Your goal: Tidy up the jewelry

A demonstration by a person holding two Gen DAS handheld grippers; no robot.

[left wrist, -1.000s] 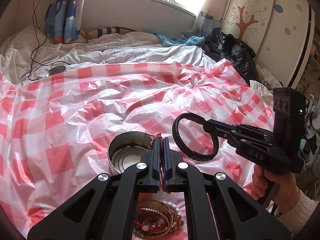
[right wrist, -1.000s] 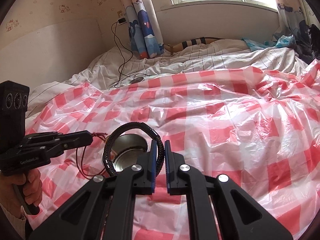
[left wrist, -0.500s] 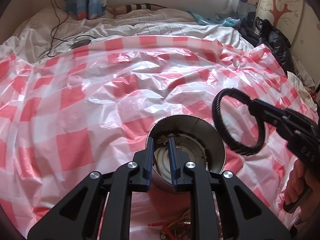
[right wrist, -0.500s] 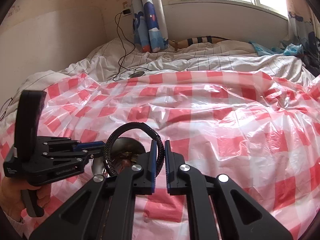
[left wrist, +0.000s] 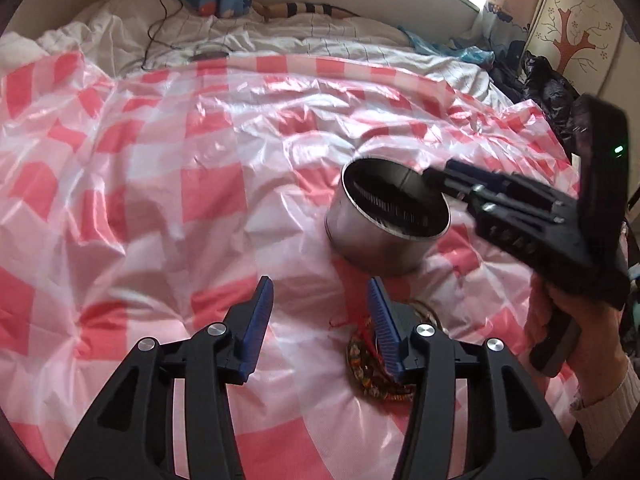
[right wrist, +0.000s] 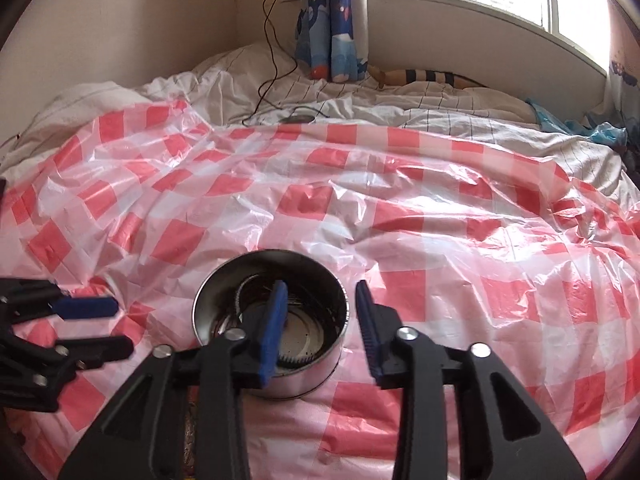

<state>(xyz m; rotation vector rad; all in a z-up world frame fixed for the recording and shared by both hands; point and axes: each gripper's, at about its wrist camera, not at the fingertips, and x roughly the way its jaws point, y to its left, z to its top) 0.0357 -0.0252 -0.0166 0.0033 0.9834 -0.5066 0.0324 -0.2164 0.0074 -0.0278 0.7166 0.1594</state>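
Note:
A round metal tin (left wrist: 360,240) stands on the red-and-white checked plastic sheet (left wrist: 160,200). A black braided bracelet (left wrist: 392,206) lies inside it, blurred, also seen as a ribbed arc (right wrist: 239,298) in the right wrist view. My right gripper (right wrist: 320,300) hovers over the tin (right wrist: 304,384), jaws opening, nothing between them; in the left wrist view the right gripper (left wrist: 440,178) reaches over the tin's rim. My left gripper (left wrist: 320,292) is near the sheet in front of the tin, jaws opening and empty. A tangled jewelry pile (left wrist: 368,364) lies by its right finger.
White striped bedding (right wrist: 400,108) lies beyond the sheet, with a black cable (right wrist: 268,80) and a round pad on it. Dark clothes (left wrist: 548,88) are heaped at the right beside a painted wardrobe. A hand (left wrist: 576,332) holds the right gripper's handle.
The right gripper has let go of the black bracelet, which now lies in the tin. The left gripper opened over the tin, then sank toward the jewelry pile in front of it.

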